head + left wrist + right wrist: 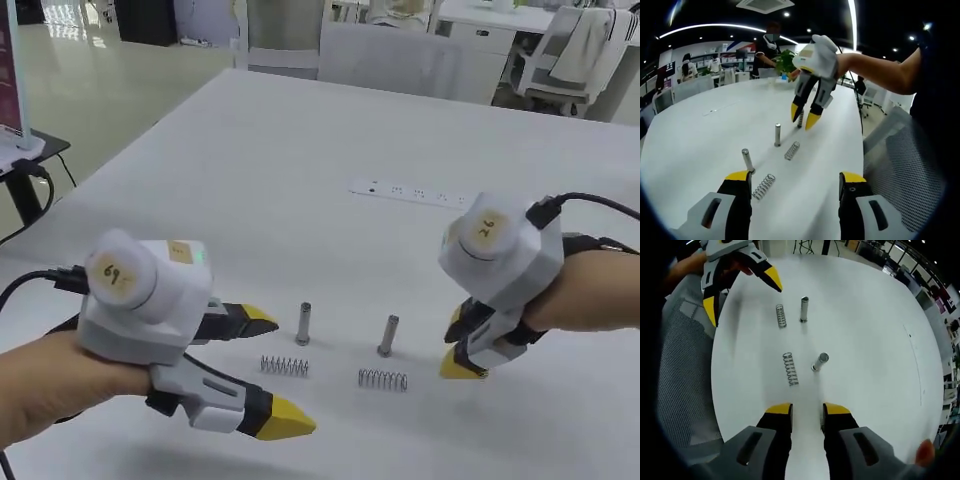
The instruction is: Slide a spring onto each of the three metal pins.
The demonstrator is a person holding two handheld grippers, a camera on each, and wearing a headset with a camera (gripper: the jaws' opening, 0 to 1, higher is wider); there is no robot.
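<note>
Two bare metal pins [303, 323] [388, 335] stand upright on the white table. A spring [285, 366] lies in front of the left pin, and a second spring [383, 379] in front of the right one. My left gripper [270, 370] hovers open just left of them with nothing between its fingers. My right gripper [460, 345] hangs to the right of the pins, its jaws a narrow gap apart and holding nothing. In the left gripper view a third pin [800, 119], looking coiled as if wearing a spring, shows between the right gripper's fingertips [812, 120].
A white power strip [410, 193] lies farther back on the table [250, 150]. Chairs and desks stand beyond the far edge. A mesh chair [685, 365] is at the near edge, and people stand in the room behind.
</note>
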